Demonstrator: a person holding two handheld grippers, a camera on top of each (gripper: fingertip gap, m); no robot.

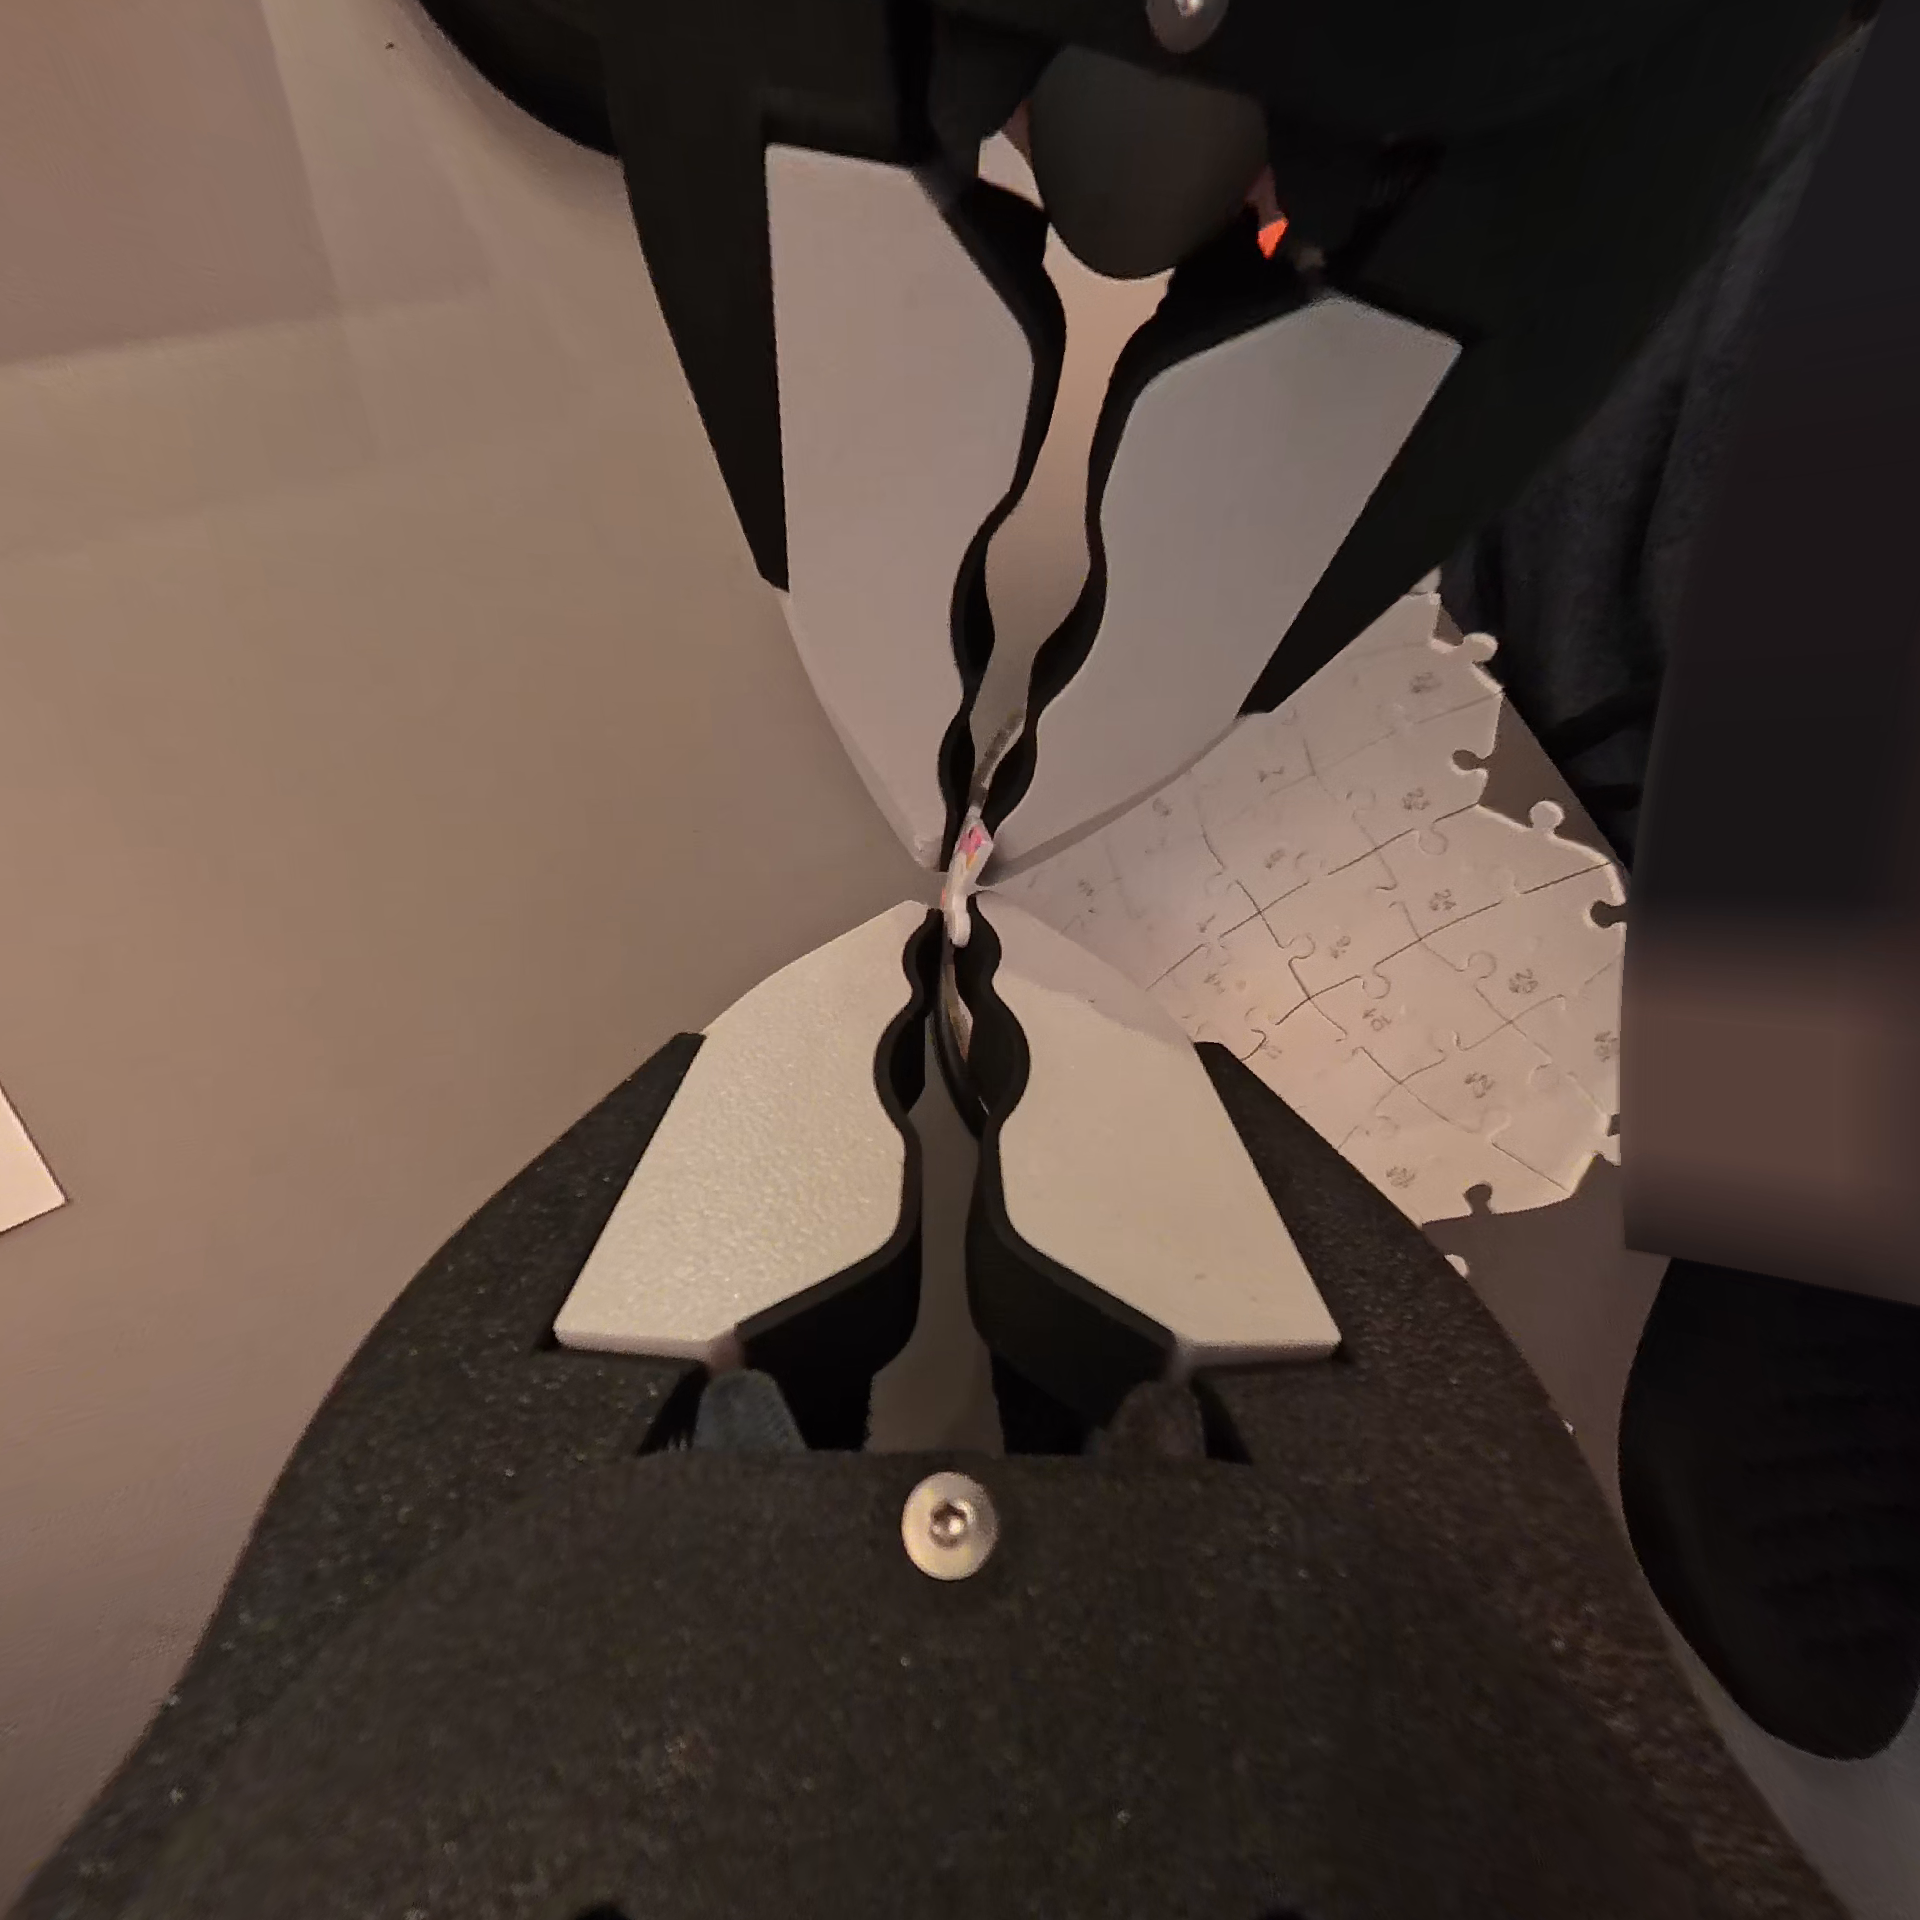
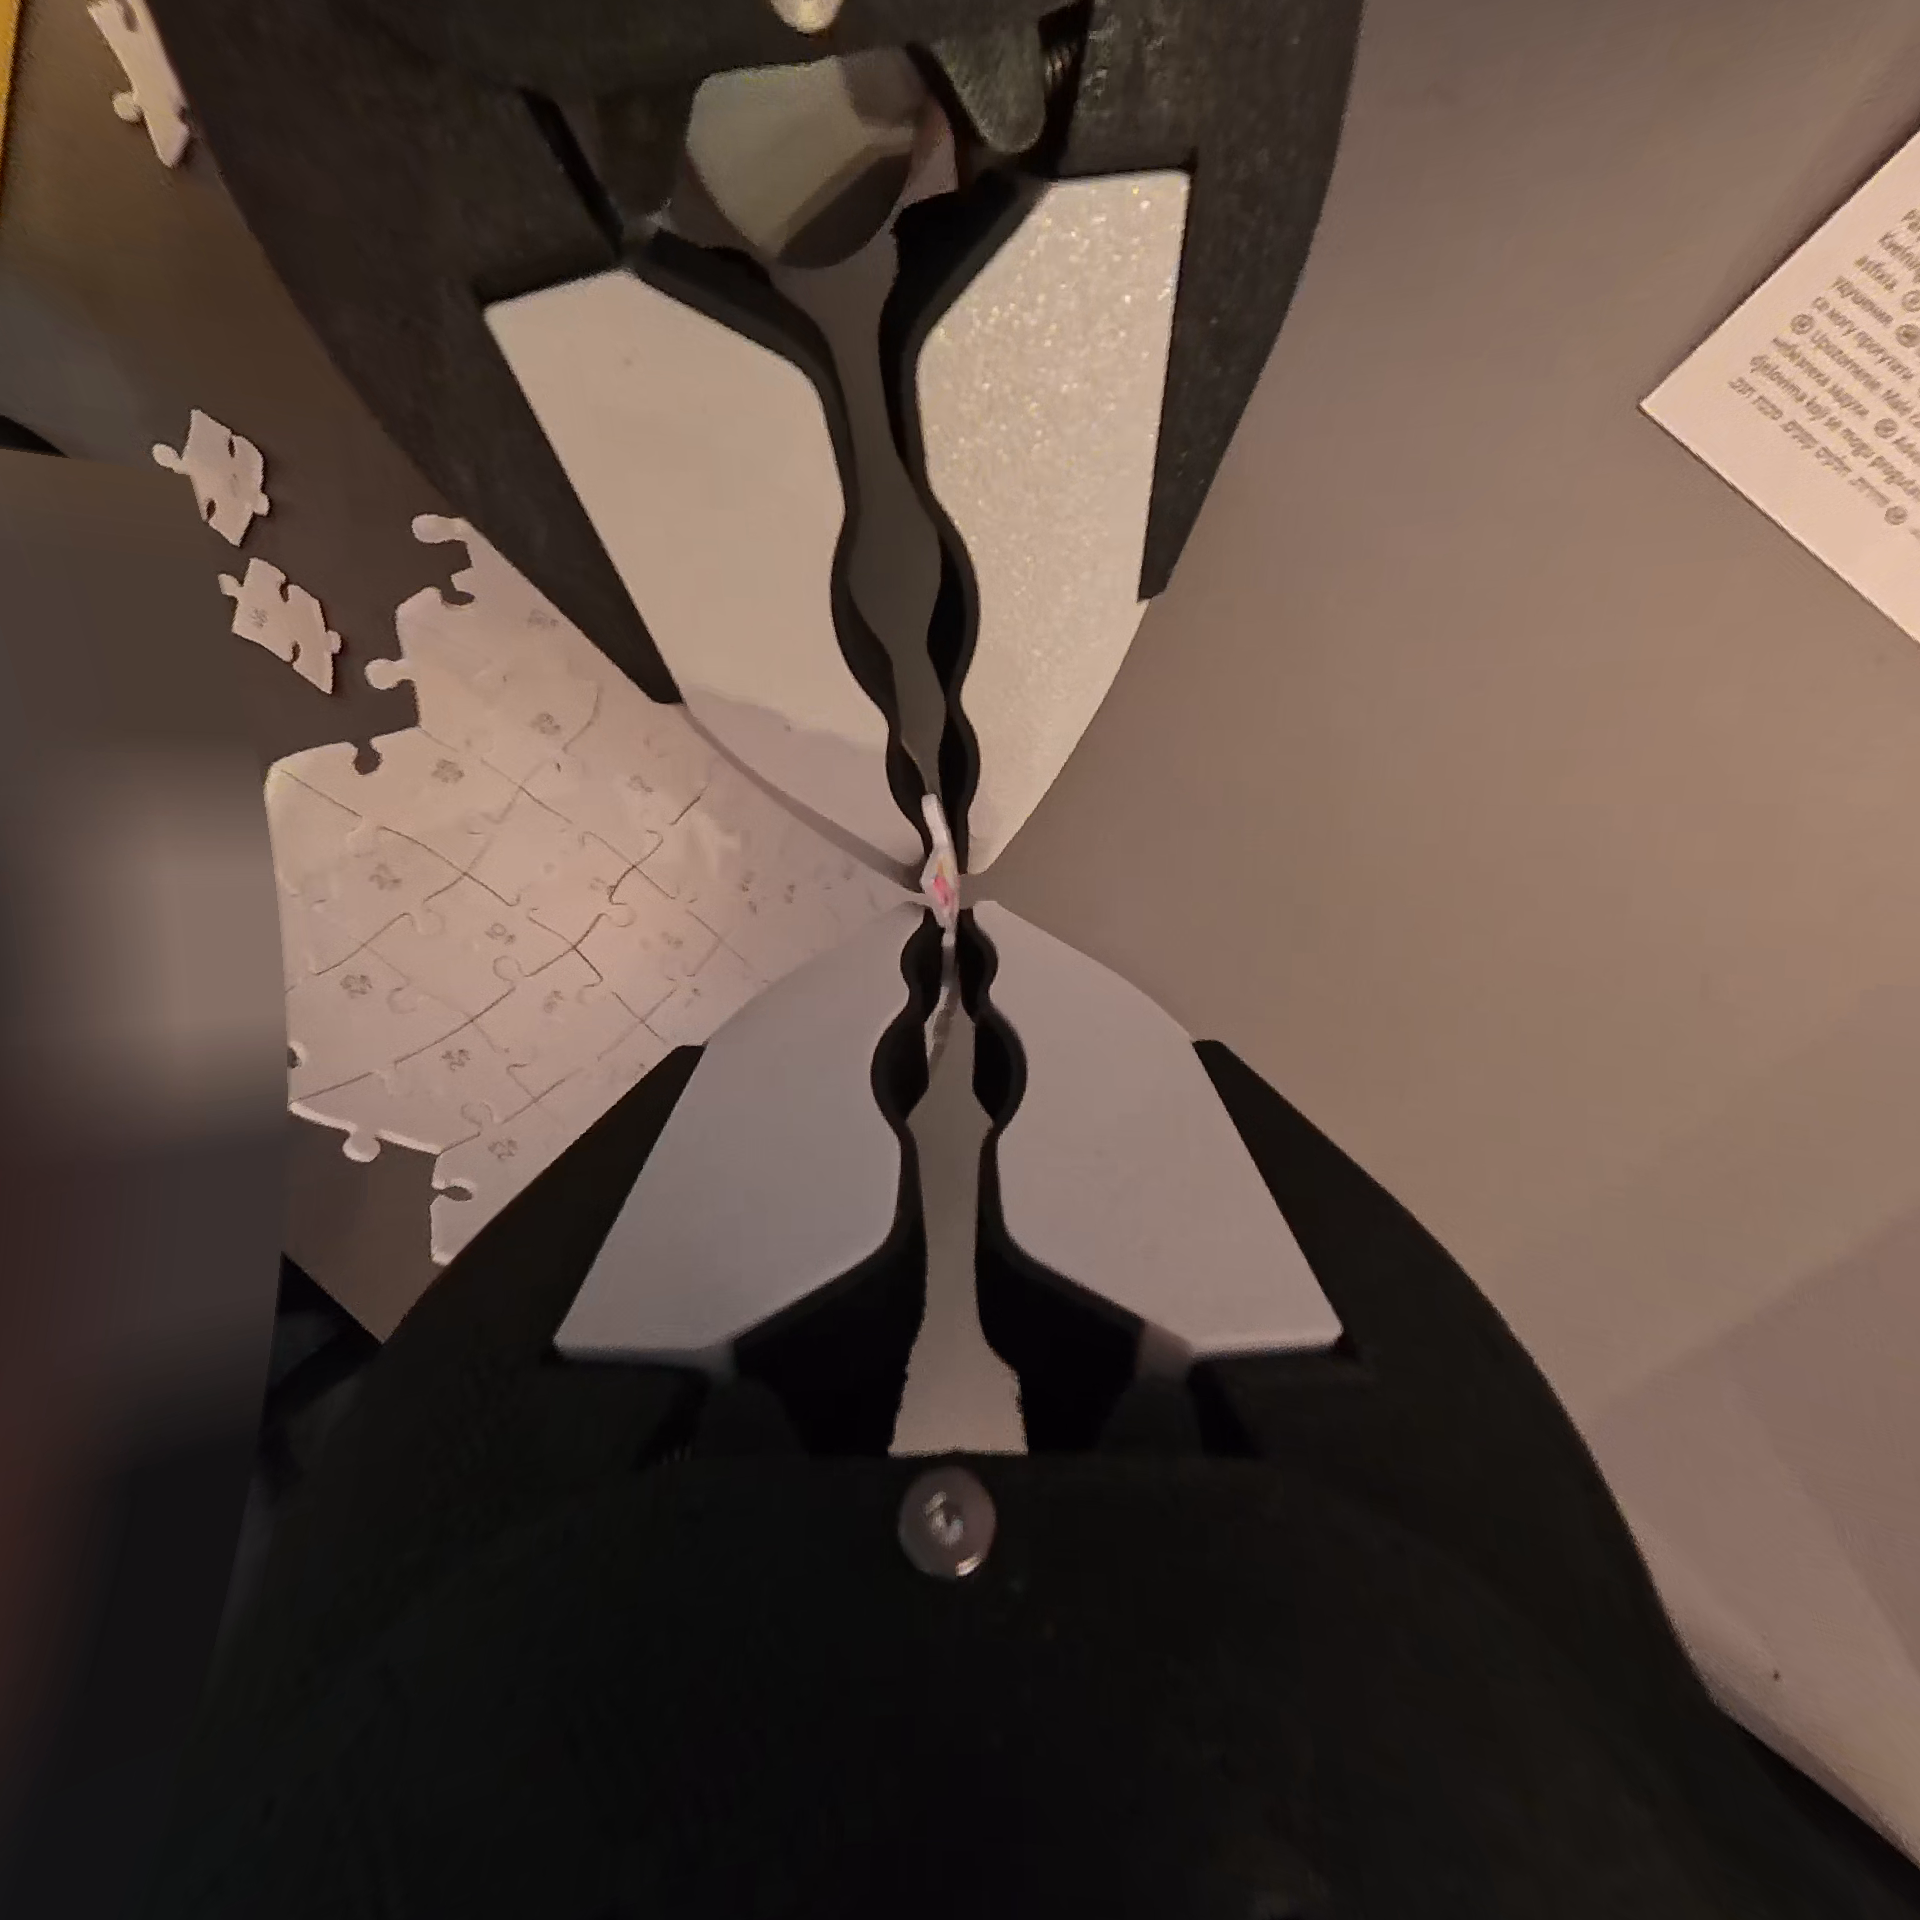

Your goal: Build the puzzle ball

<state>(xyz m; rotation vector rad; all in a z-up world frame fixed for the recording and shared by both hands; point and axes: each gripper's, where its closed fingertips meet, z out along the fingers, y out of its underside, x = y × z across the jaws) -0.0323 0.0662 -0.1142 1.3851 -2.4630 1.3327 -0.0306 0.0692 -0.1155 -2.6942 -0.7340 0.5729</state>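
We hold both claws tip to tip, left claw (image 1: 951, 935) and right claw (image 2: 940, 914) each clamped on piece (image 1: 964, 883), edge-on between tips. Assembled section (image 1: 1403, 935) sits on tabletop (image 1: 416, 831), right of left claw.

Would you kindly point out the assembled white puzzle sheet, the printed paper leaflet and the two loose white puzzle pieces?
Assembled white puzzle sheet (image 2: 478, 935): right wrist view, its middle.
Printed paper leaflet (image 2: 1808, 374): right wrist view, printed face.
Loose white puzzle pieces (image 2: 281, 613): right wrist view, lower piece.
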